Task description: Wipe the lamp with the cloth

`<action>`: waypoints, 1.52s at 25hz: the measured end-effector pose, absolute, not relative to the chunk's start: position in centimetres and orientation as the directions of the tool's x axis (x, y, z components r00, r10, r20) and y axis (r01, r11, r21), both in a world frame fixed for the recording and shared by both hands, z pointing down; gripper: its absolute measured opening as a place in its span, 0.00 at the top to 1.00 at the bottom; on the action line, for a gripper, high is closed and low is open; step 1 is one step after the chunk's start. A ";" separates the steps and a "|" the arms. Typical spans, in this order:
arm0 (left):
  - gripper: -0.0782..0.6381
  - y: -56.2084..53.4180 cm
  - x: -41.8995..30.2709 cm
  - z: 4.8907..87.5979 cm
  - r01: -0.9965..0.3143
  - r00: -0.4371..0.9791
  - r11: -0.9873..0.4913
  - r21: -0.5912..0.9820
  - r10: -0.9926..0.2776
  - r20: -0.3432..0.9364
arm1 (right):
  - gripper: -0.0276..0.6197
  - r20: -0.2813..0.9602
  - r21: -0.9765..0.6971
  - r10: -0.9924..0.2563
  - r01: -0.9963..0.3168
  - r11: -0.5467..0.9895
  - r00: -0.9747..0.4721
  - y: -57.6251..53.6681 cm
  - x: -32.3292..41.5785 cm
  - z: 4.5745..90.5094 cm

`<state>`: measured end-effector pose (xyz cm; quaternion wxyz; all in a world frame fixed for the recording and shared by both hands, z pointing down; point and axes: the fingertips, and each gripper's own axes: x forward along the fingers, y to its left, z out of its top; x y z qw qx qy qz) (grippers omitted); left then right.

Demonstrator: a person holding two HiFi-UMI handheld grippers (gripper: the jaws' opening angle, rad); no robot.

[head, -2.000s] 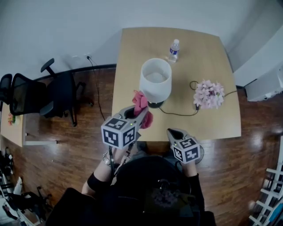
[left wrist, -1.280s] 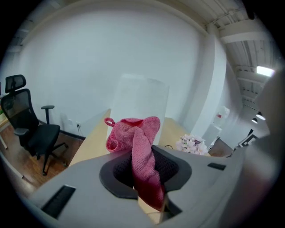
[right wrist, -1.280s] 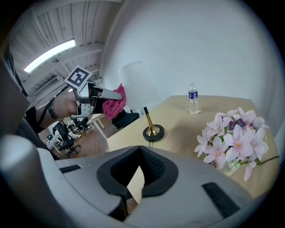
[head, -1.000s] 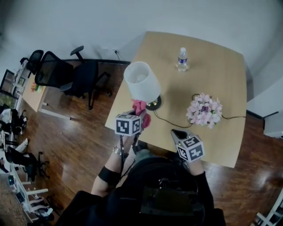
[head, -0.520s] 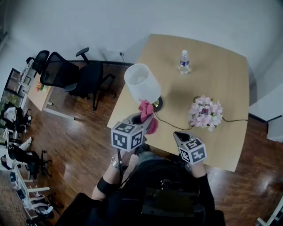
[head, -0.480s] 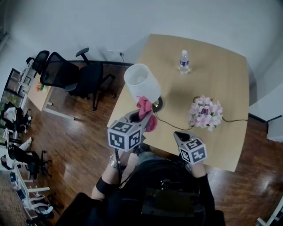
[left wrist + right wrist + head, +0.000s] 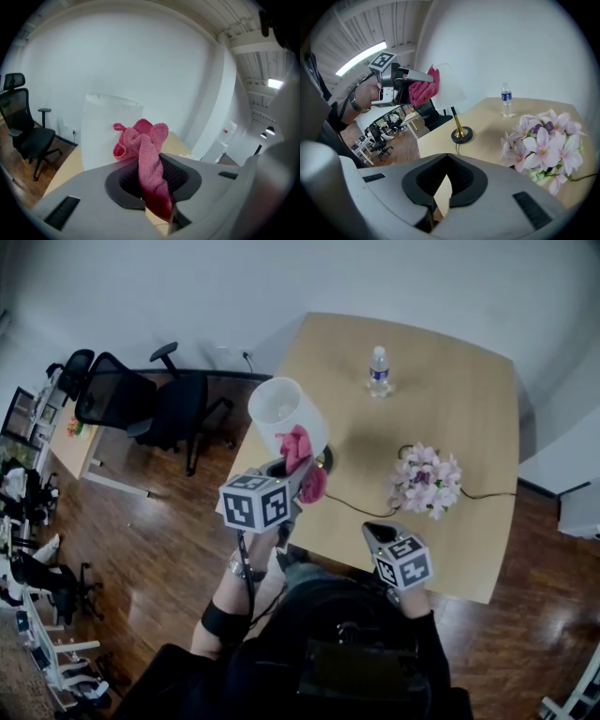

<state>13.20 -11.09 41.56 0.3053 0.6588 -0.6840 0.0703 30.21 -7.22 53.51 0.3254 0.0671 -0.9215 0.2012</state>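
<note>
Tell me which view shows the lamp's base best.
The right gripper view: the lamp's base and brass stem stand unobstructed on the table. The head view shows only a sliver of it behind the cloth and left gripper. The left gripper view shows only the shade, the base hidden.

cloth (image 7: 143,140): rough knit | lamp shade (image 7: 281,411): matt | lamp base (image 7: 461,135): glossy mtl | table (image 7: 450,390): matt wood
</note>
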 end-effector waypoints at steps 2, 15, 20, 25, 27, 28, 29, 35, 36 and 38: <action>0.77 -11.0 13.8 44.4 -0.930 0.077 0.138 0.342 -0.835 0.545 | 0.95 0.630 -0.334 0.006 -0.264 0.905 -0.777 -7.6 30.5 53.8; 0.77 -11.0 15.3 54.2 -0.847 0.129 0.258 0.465 -0.748 0.651 | 0.95 0.653 -0.332 0.049 -0.228 0.915 -0.756 -8.4 29.7 54.4; 0.77 -10.7 18.4 56.2 -0.849 0.199 0.219 0.480 -0.709 0.676 | 0.95 0.649 -0.329 0.050 -0.222 0.918 -0.759 -9.3 29.6 54.3; 0.77 -11.7 20.0 49.5 -0.901 0.176 0.110 0.419 -0.790 0.587 | 0.95 0.605 -0.315 0.012 -0.225 0.922 -0.796 -11.3 29.1 52.4; 0.77 -12.3 19.7 45.4 -0.918 0.140 0.091 0.385 -0.836 0.531 | 0.95 0.584 -0.294 -0.006 -0.219 0.930 -0.812 -12.5 28.7 51.3; 0.77 -12.9 19.3 43.2 -0.920 0.117 0.093 0.382 -0.863 0.492 | 0.95 0.578 -0.288 -0.009 -0.214 0.933 -0.816 -13.0 28.4 50.9; 0.77 -13.7 18.7 41.1 -0.914 0.086 0.108 0.390 -0.890 0.448 | 0.95 0.573 -0.287 -0.009 -0.211 0.934 -0.820 -13.5 28.2 50.7; 0.76 -18.4 14.2 35.5 -0.828 -0.132 0.283 0.483 -0.937 0.323 | 0.95 0.581 -0.330 0.054 -0.175 0.928 -0.812 -12.5 27.6 51.8; 0.76 -18.8 13.8 35.6 -0.811 -0.153 0.305 0.499 -0.934 0.322 | 0.95 0.588 -0.335 0.071 -0.163 0.928 -0.805 -11.9 27.6 52.1; 0.76 -19.1 13.2 36.9 -0.775 -0.181 0.347 0.528 -0.923 0.340 | 0.95 0.604 -0.345 0.100 -0.147 0.927 -0.790 -11.3 27.8 52.9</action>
